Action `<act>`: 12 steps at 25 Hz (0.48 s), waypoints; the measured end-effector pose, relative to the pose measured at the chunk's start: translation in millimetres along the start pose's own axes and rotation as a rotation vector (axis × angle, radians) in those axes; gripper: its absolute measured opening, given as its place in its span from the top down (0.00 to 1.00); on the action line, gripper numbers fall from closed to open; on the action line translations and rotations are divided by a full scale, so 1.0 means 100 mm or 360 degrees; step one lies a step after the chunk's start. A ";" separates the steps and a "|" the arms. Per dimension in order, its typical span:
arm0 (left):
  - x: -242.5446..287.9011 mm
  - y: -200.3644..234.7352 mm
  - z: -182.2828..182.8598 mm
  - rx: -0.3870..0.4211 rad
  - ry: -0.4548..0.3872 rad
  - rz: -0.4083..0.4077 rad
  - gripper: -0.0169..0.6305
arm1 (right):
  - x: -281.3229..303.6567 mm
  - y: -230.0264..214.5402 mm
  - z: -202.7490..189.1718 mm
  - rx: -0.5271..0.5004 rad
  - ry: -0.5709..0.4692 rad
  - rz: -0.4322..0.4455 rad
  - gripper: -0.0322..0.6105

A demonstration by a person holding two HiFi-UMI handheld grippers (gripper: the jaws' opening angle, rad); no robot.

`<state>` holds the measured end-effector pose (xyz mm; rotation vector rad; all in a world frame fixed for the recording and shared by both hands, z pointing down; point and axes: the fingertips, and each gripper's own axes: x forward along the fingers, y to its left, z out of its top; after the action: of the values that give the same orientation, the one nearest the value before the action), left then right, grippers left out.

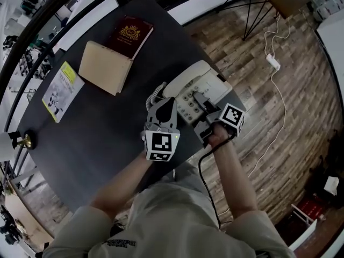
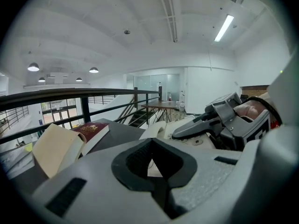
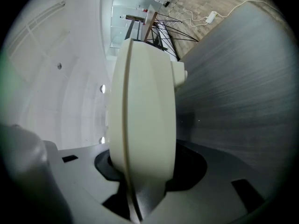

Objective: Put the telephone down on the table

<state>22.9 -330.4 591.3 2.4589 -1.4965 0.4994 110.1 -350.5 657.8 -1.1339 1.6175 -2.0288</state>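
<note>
A cream telephone [image 1: 196,87] with its handset on top is at the right edge of the dark table [image 1: 97,138]. My right gripper [image 1: 200,102] is shut on the near side of its body, and the cream casing [image 3: 145,106] fills the jaws of the right gripper [image 3: 140,171]. I cannot tell whether the phone rests on the table [image 3: 233,87]. My left gripper [image 1: 164,105] is just left of the phone by the coiled cord [image 1: 155,94]. Its jaws [image 2: 153,164] are shut with nothing in them. The right gripper [image 2: 219,120] and the phone [image 2: 156,129] show beyond it.
A thick beige book [image 1: 105,66] and a maroon book [image 1: 129,35] lie at the table's far end, a leaflet [image 1: 63,89] at its left. A brass object [image 1: 22,141] sits at the left edge. A white cable with adapter [image 1: 273,62] lies on the wooden floor right of the table.
</note>
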 end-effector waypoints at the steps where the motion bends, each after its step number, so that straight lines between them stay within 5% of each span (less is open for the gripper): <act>1: 0.04 -0.01 -0.04 -0.0002 0.0002 -0.0013 0.97 | 0.02 -0.04 0.00 -0.0003 0.0000 -0.0023 0.65; 12: 0.13 0.07 -0.20 -0.0026 0.0065 0.0017 0.97 | 0.10 -0.21 -0.01 -0.0246 0.0028 -0.0172 0.65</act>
<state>18.7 -336.9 614.9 2.4151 -1.4925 0.5338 107.6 -350.4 680.8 -1.2867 1.7843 -2.0125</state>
